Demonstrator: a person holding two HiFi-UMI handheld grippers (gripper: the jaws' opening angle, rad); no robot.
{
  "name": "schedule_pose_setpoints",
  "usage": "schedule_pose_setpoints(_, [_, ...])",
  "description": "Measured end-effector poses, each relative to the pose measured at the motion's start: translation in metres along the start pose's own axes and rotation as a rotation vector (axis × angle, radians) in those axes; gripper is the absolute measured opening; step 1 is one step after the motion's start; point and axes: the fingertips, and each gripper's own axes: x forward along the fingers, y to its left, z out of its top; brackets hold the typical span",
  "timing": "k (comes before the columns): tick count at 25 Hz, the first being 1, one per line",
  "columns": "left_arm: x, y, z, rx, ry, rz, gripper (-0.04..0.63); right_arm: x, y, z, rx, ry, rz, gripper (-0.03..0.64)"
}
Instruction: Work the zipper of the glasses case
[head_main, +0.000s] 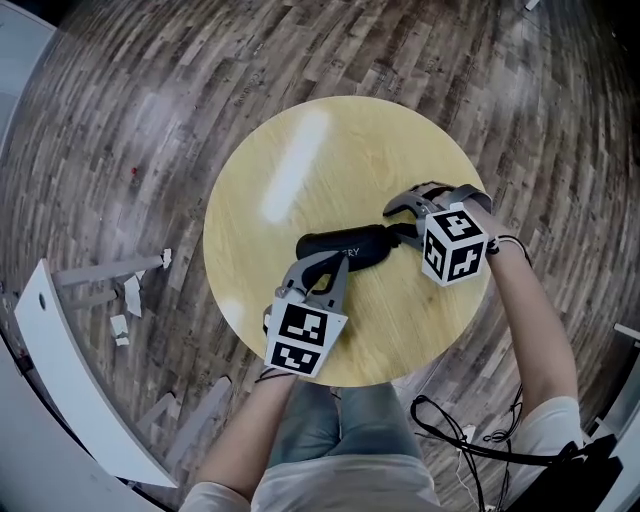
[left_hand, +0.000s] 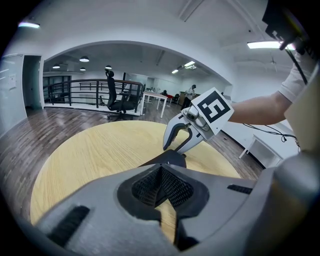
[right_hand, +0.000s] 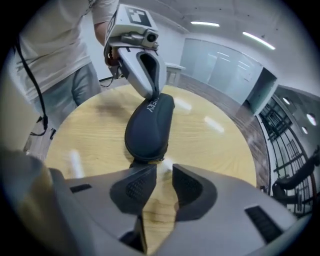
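Round pale wood table (head_main: 300, 150) on plank floor (head_main: 120, 120). Black glasses case (head_main: 345, 245) lies near table's middle. Left gripper (head_main: 340, 262): jaws closed together, tips touching case's top. Right gripper (head_main: 398, 225): jaws slightly apart at case's other end, gripping nothing.

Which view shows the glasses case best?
Right gripper view: the glasses case lies nearly whole, lengthwise, ahead of the jaws. Head view shows it small, its ends covered; left gripper view shows only a dark sliver.
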Motion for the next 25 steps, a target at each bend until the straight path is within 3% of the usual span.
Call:
schedule_pose_setpoints(5, [0.003, -0.003, 0.000, -0.006, 0.010, -0.019, 0.002, 0.007, 0.006, 0.002, -0.224, 0.083, 0.105, 0.083])
schedule_pose_setpoints(8, [0.004, -0.003, -0.002, -0.020, 0.012, -0.022, 0.002, 0.011, 0.008, 0.002, -0.285, 0.105, 0.150, 0.075])
schedule_pose_setpoints(9, [0.003, -0.002, -0.002, -0.024, 0.012, -0.019, 0.002, 0.012, 0.008, 0.002, -0.274, 0.102, 0.150, 0.032])
schedule_pose_setpoints(11, [0.003, -0.001, -0.003, -0.029, 0.013, -0.014, 0.002, 0.011, 0.007, 0.002, -0.215, 0.089, 0.140, 0.006])
schedule_pose_setpoints(20, [0.005, 0.001, -0.003, -0.050, 0.039, -0.015, 0.002, 0.000, 0.014, -0.004, -0.058, 0.120, 0.087, -0.002])
schedule_pose_setpoints(25, [0.003, 0.001, -0.005, -0.020, 0.043, -0.006, 0.002, -0.012, 0.027, -0.006, 0.060, 0.146, 0.048, -0.002])
